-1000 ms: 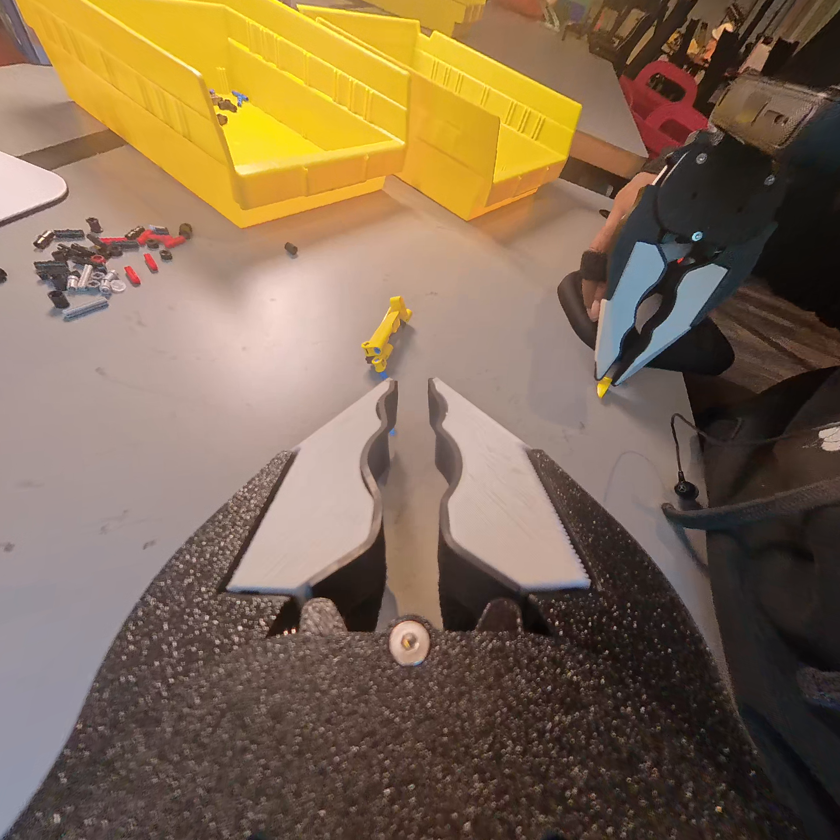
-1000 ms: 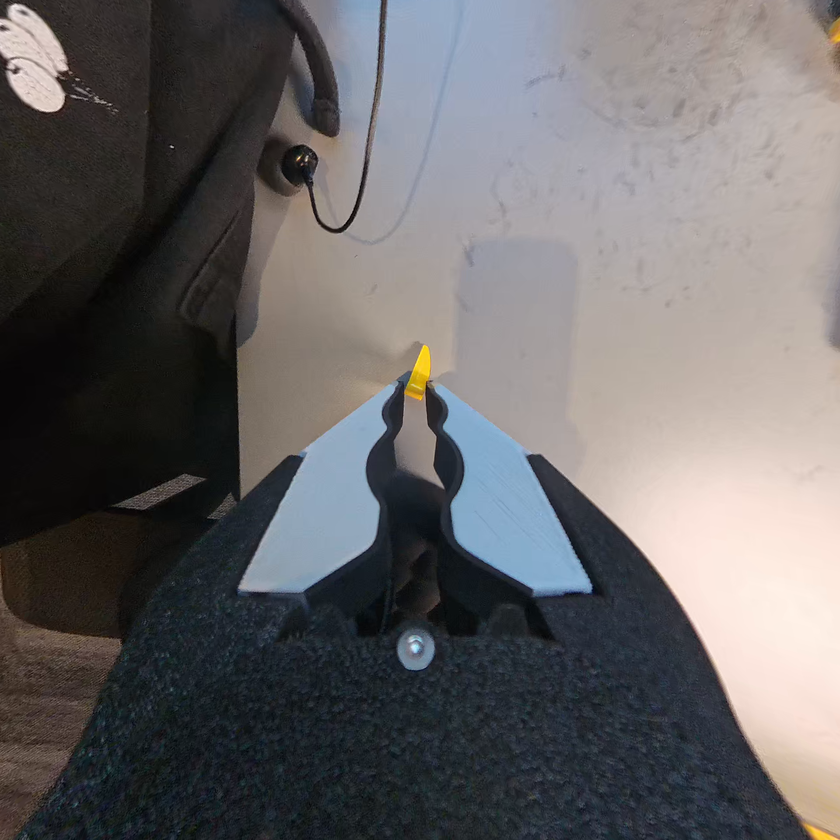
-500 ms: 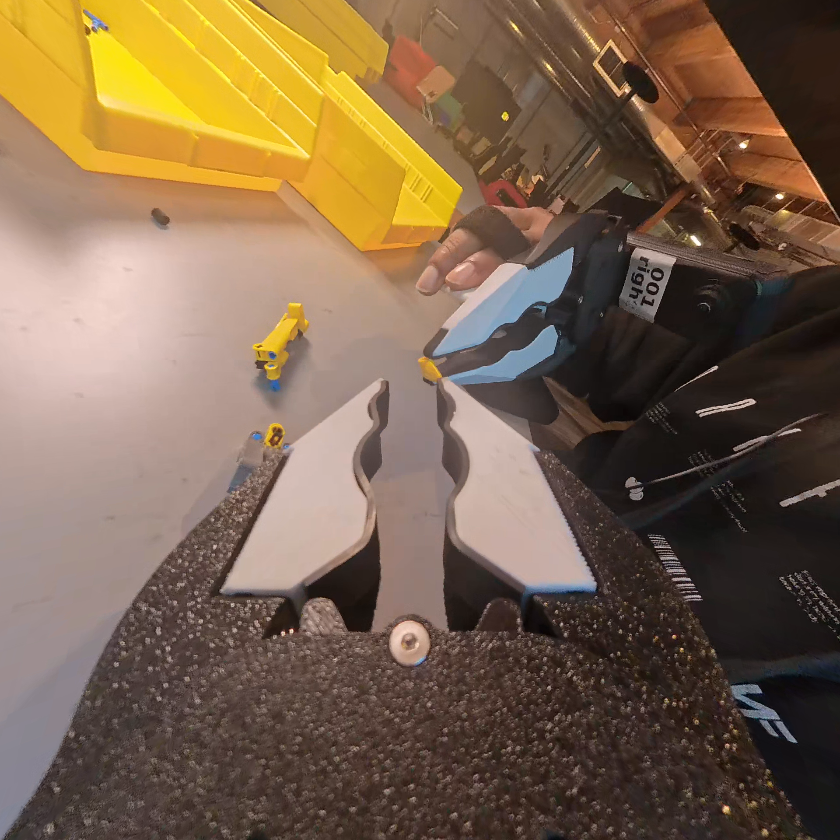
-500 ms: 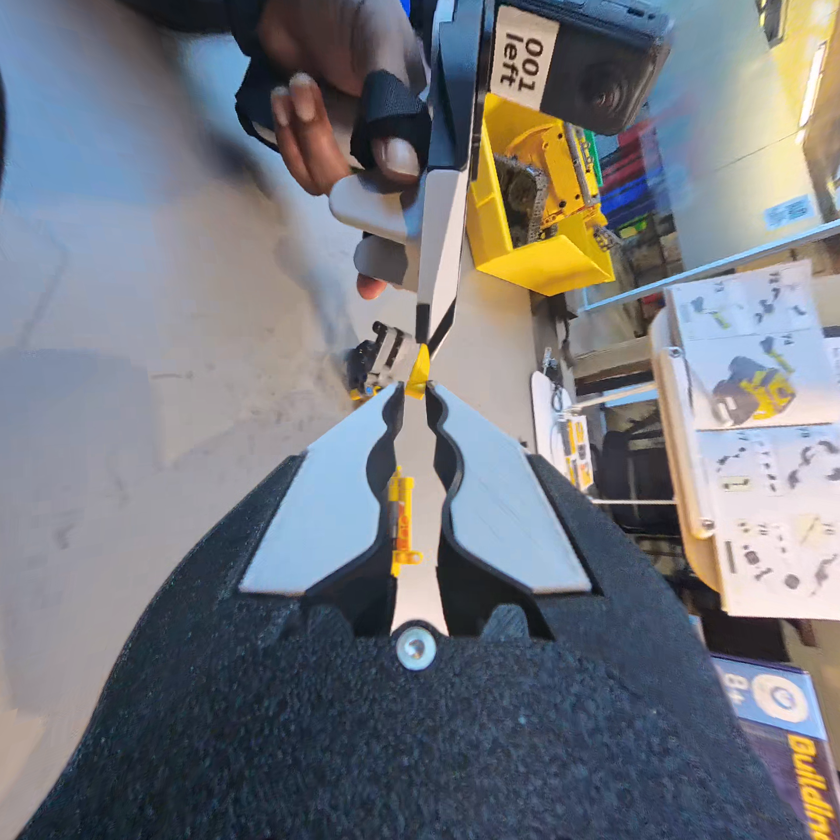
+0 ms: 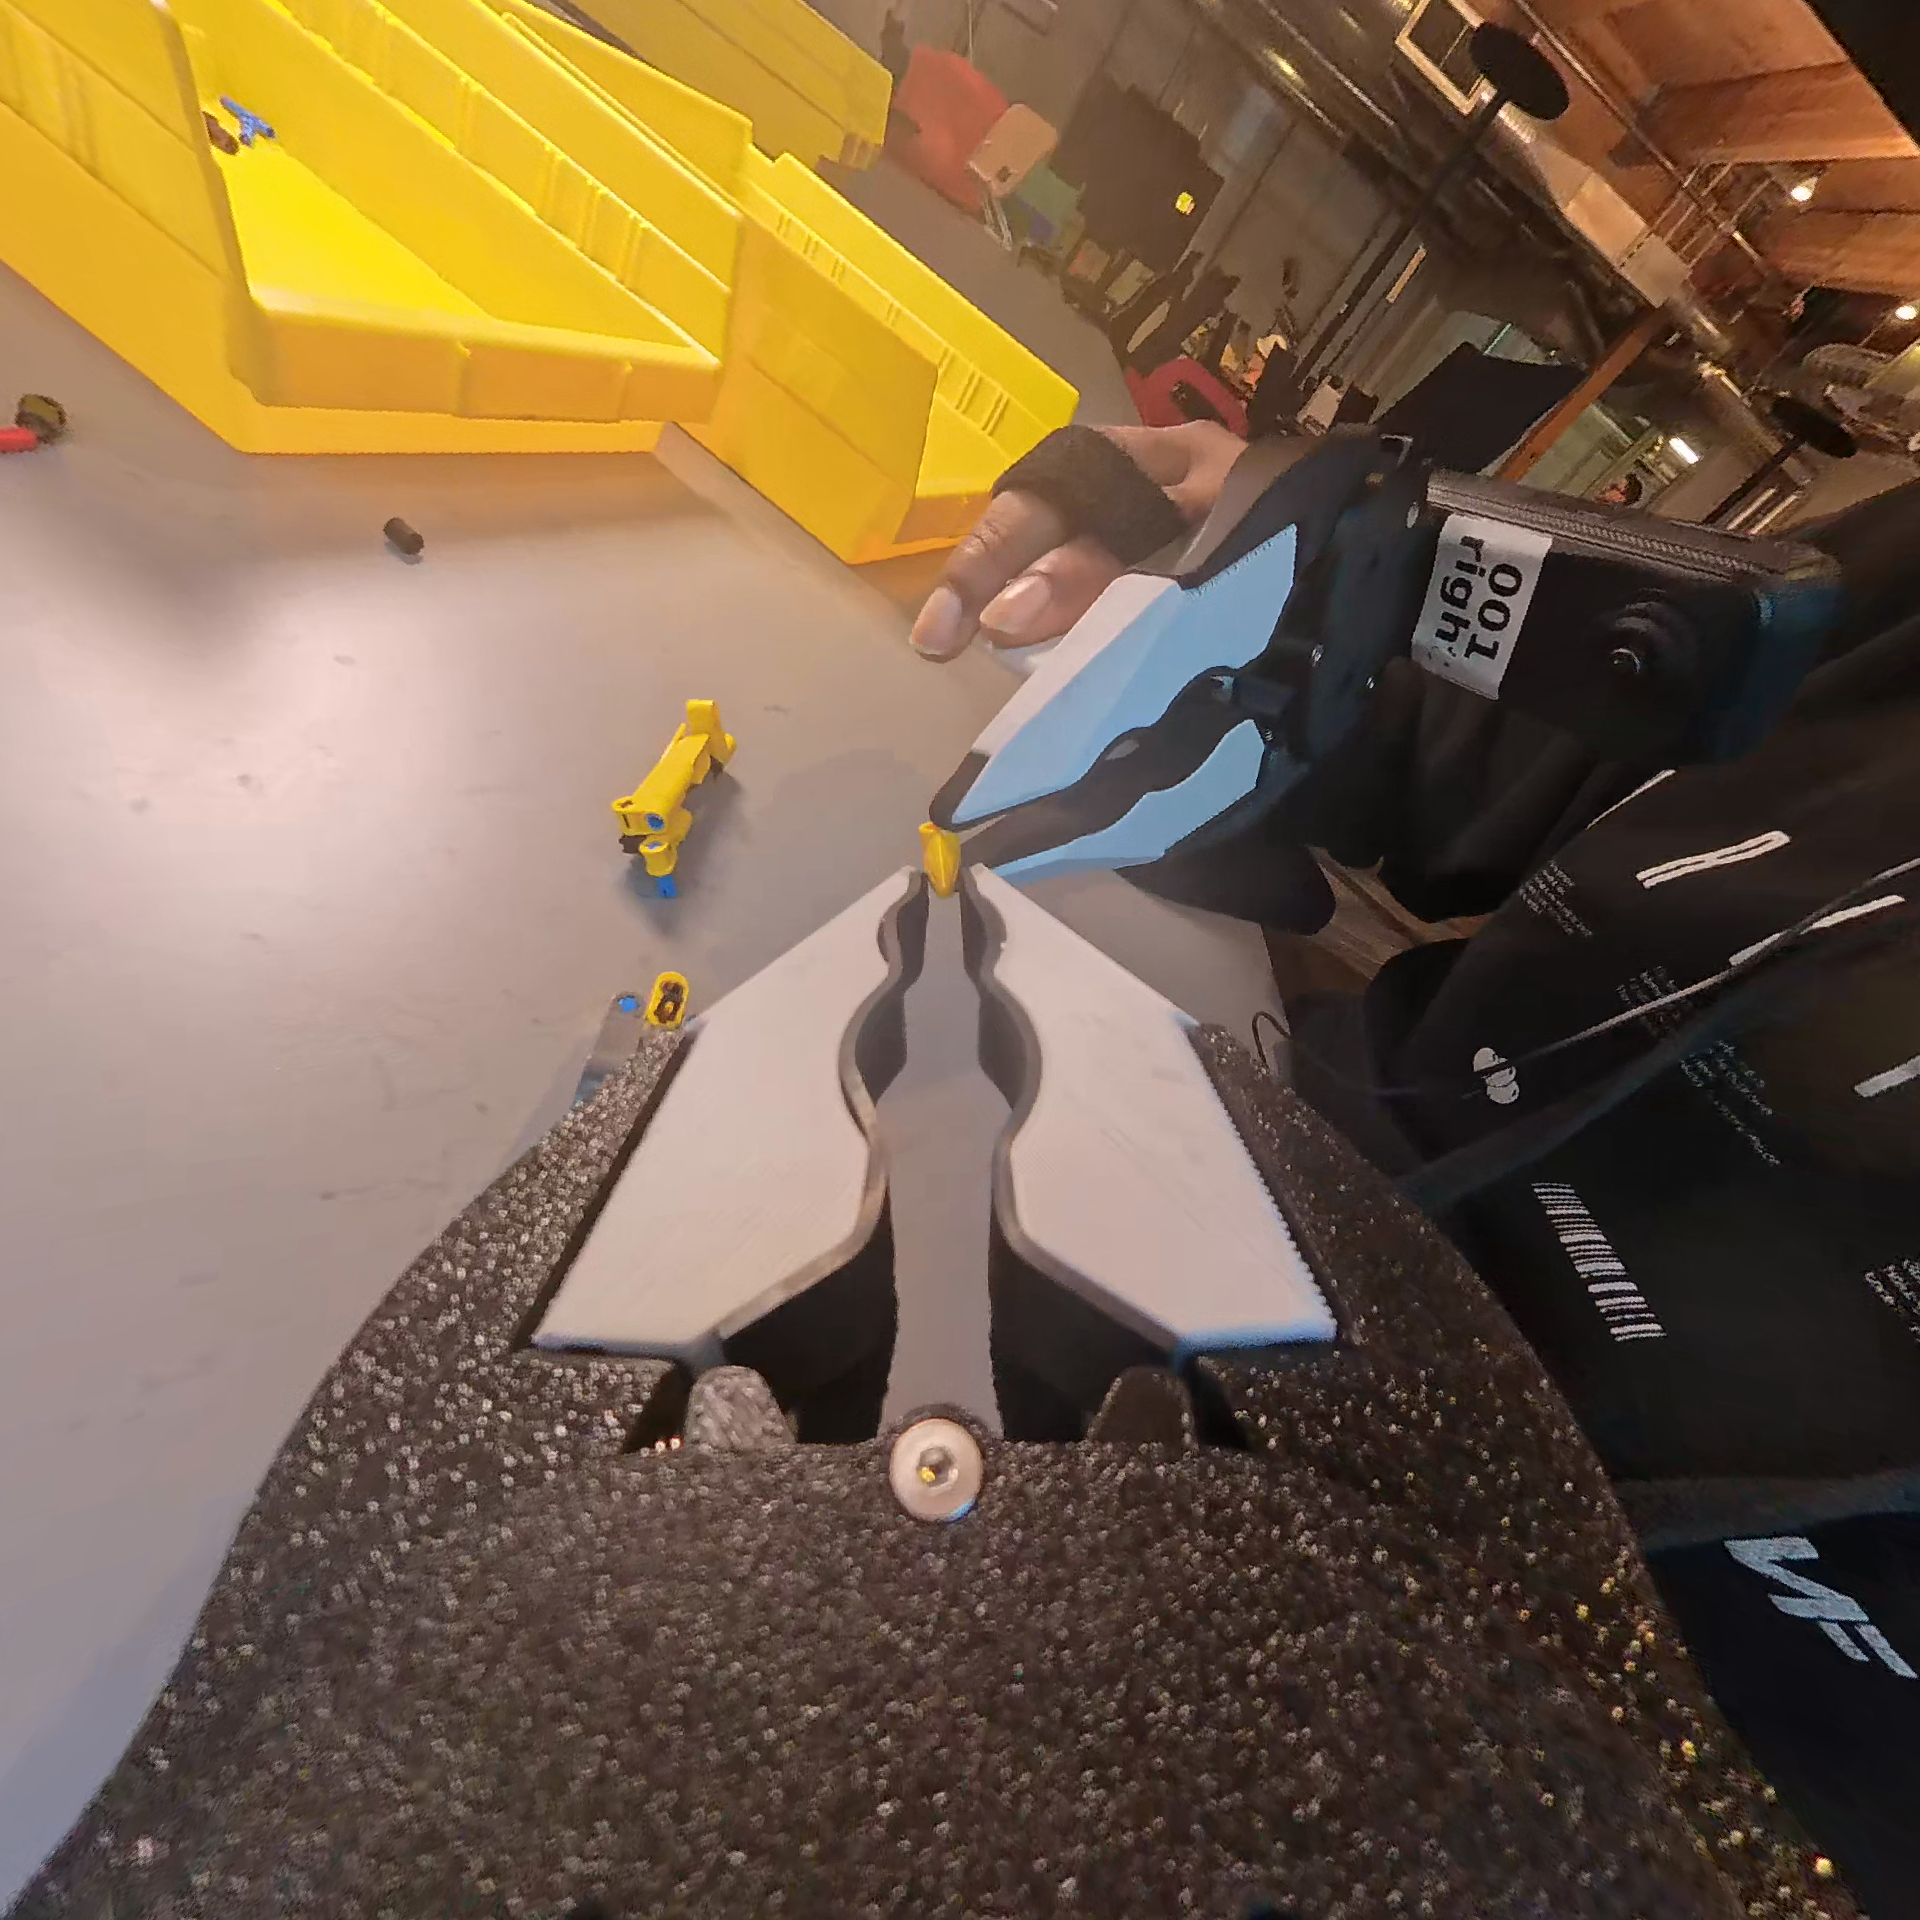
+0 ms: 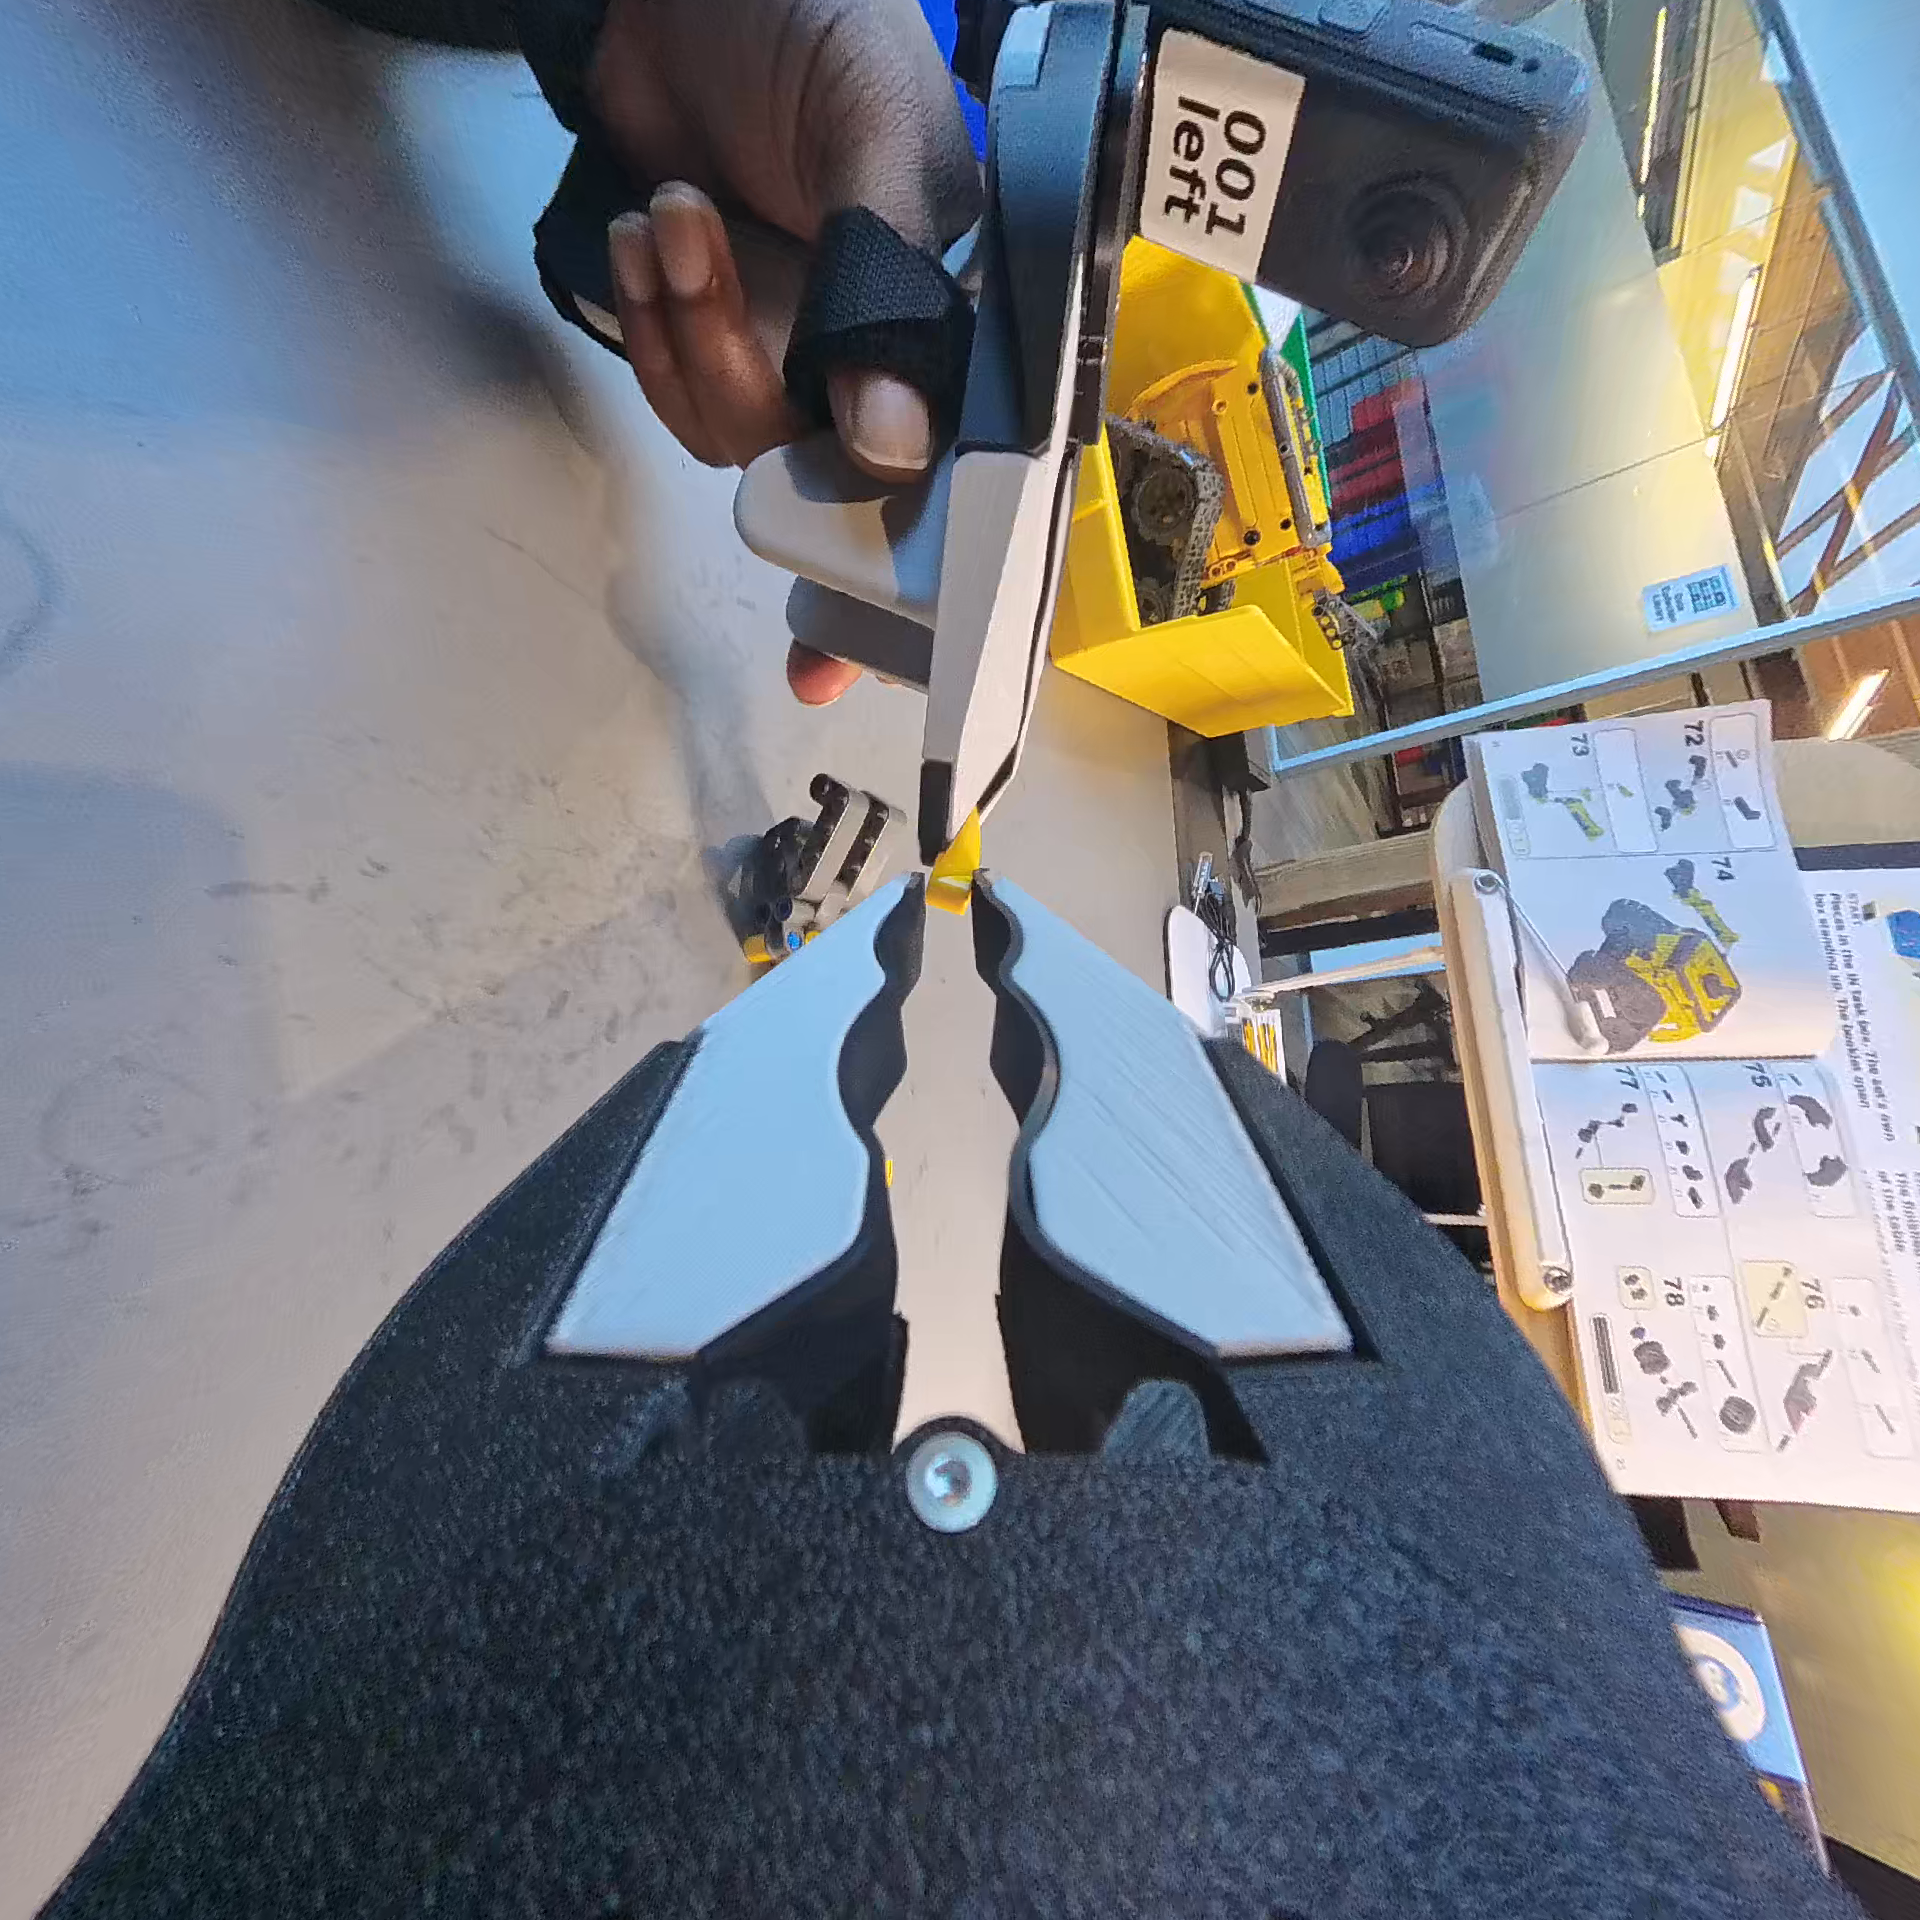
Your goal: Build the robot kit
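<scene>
A small yellow piece sits between the tips of both grippers, which meet tip to tip above the grey table. My left gripper has its fingers closed in around the piece. My right gripper comes in from the right and pinches the same piece. In the right wrist view the right gripper grips the yellow piece, and the left gripper reaches down edge-on onto it. A hand holds each gripper.
A yellow brick assembly and a small grey and yellow part lie on the table left of the grippers. Yellow bins stand behind, with a black pin nearby. A grey-black assembly, a yellow tracked model and an open instruction booklet show in the right wrist view. Left and right tips are no more than a few centimetres apart.
The right gripper lifted the yellow piece off the table edge and swung it to the left gripper. The left gripper's fingers have narrowed onto the piece.
</scene>
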Demonstrator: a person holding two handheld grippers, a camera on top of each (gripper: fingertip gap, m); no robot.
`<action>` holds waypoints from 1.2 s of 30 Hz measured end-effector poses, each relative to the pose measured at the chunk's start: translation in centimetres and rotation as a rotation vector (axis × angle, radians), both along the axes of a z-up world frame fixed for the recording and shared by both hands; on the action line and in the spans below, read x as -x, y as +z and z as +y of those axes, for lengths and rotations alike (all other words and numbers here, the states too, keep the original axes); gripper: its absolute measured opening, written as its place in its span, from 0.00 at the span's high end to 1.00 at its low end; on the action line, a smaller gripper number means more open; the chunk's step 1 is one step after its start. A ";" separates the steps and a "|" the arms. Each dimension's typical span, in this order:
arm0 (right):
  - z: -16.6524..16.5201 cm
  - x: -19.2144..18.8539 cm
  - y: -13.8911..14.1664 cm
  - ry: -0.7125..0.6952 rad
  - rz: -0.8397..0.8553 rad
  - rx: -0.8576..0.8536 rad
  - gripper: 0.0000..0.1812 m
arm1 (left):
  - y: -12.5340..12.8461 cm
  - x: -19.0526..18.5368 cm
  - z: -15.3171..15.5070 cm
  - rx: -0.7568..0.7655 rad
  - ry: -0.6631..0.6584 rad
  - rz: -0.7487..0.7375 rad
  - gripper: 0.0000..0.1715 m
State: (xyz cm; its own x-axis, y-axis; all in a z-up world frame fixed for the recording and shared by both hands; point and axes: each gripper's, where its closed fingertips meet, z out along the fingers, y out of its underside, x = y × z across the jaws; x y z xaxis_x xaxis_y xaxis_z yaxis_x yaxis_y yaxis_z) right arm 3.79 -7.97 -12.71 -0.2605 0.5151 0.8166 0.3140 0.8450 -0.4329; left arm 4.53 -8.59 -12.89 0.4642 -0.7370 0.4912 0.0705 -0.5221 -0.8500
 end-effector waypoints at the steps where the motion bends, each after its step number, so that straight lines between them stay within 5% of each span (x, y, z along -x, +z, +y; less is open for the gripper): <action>1: -0.1 0.0 0.1 0.006 0.008 0.006 0.95 | 0.0 0.0 -0.1 -0.007 -0.004 0.004 0.97; 4: -0.3 -0.1 0.1 0.020 0.019 0.088 0.95 | 0.0 -0.1 -0.3 -0.059 -0.015 0.053 0.97; 10: -1.1 -0.9 0.5 0.081 -0.009 0.540 0.93 | -0.2 -0.6 -1.1 -0.237 -0.060 0.218 0.97; 18: -2.5 -1.6 0.1 0.162 -0.081 0.782 0.96 | 0.0 -1.7 -2.0 -0.296 -0.117 0.217 0.97; 28: -0.3 -0.6 -1.8 -0.010 -0.088 0.752 0.96 | -2.0 1.6 1.2 -0.222 0.095 0.367 1.00; 36: 2.1 0.4 -2.4 -0.183 0.000 0.587 0.96 | -1.3 2.2 1.3 -0.045 0.122 0.198 0.97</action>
State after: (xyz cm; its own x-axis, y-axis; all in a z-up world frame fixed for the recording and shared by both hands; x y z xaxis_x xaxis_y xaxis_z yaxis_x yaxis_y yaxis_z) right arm 3.36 -5.84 -15.09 -0.1253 0.9151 0.3833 0.4313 0.3982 -0.8096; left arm 2.36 -7.29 -14.14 0.6349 -0.6889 0.3498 -0.0397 -0.4812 -0.8757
